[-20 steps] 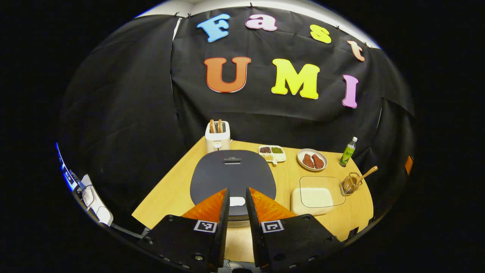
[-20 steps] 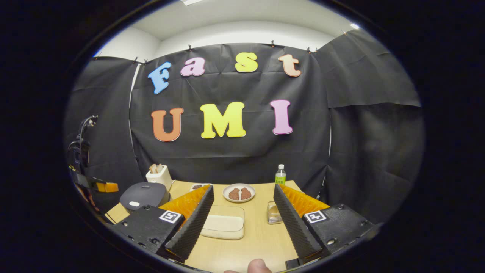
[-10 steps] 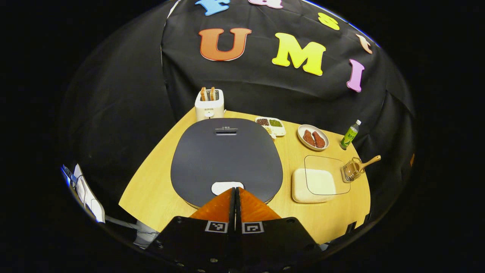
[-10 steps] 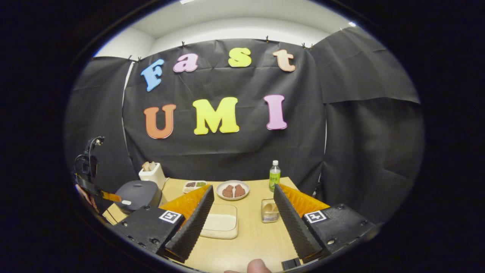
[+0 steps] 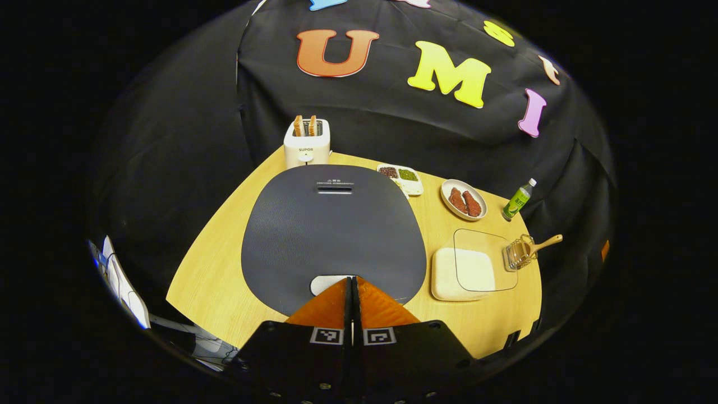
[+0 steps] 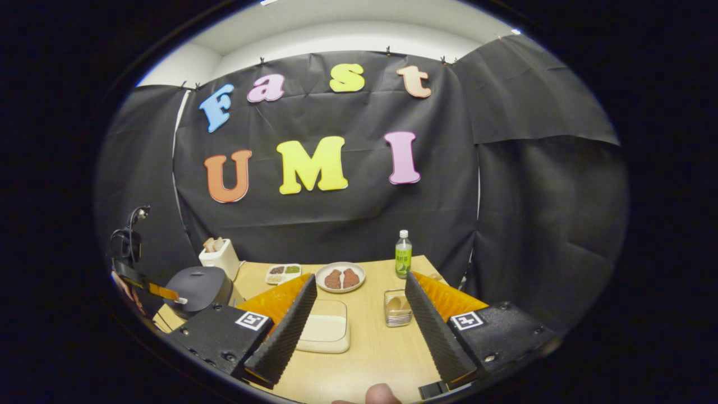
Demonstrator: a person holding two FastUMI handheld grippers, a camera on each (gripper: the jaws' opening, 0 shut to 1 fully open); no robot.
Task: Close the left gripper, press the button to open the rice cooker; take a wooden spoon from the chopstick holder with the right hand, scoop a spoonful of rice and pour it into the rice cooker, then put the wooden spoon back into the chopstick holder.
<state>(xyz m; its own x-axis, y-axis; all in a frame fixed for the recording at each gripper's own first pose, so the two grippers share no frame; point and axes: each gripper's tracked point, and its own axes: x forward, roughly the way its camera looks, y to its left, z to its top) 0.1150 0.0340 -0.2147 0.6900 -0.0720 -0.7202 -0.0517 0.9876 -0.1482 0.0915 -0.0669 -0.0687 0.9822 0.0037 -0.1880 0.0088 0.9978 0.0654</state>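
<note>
In the left gripper view my left gripper [image 5: 352,279] is shut, its tips at the white button [image 5: 324,282] on the front of the dark, closed rice cooker lid [image 5: 334,224]. To the right lie a clear-lidded tray of rice [image 5: 470,268] and a wire chopstick holder [image 5: 519,253] with a wooden spoon [image 5: 543,244] sticking out. In the right gripper view my right gripper [image 6: 356,303] hangs open above the table, the rice tray [image 6: 327,331] and the chopstick holder [image 6: 396,308] ahead of it. The rice cooker [image 6: 196,286] is at the left, the left gripper [image 6: 168,294] touching its front.
A white toaster [image 5: 306,143] with bread stands behind the cooker. A divided snack dish [image 5: 401,177], a plate of meat [image 5: 463,201] and a green bottle [image 5: 517,200] line the wooden table's [image 5: 213,269] far side. A fingertip [image 6: 381,394] shows at the bottom of the right gripper view.
My left gripper closed from open and came down and forward onto the cooker's button. The right gripper drifted slightly, still open.
</note>
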